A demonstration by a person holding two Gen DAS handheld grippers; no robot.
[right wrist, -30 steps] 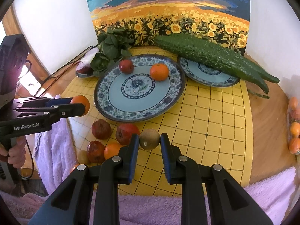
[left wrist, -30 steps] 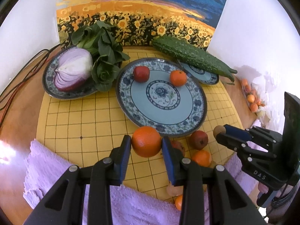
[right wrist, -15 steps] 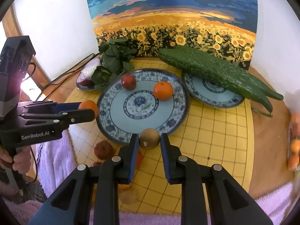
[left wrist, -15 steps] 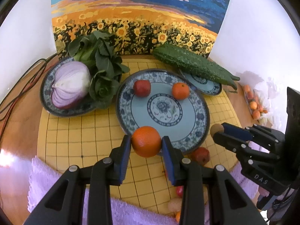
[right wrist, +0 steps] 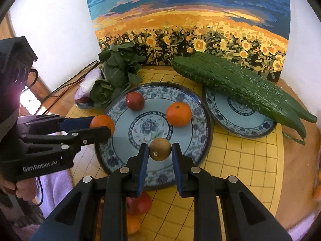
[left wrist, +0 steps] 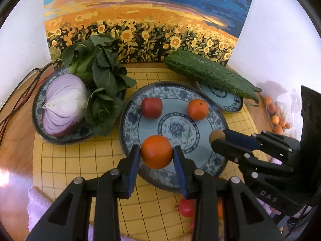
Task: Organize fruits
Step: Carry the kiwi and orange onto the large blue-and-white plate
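Both have advanced over the plate (left wrist: 128,120): left hand-held gripper (left wrist: 156,154) clamps an orange (left wrist: 156,151), right hand-held gripper (right wrist: 160,152) a brown fruit (right wrist: 160,149).

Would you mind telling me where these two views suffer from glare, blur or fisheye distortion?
Left wrist view: a blown-out glare patch on the wood at lower left; the yellow grid board bows with fisheye curvature. Right wrist view: purple-white glare beside the left gripper; fruit at the bottom edge looks soft; the cucumber stays sharp.

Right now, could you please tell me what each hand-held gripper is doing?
Left hand-held gripper: closed on an orange.
Right hand-held gripper: closed on a brown kiwi-like fruit.
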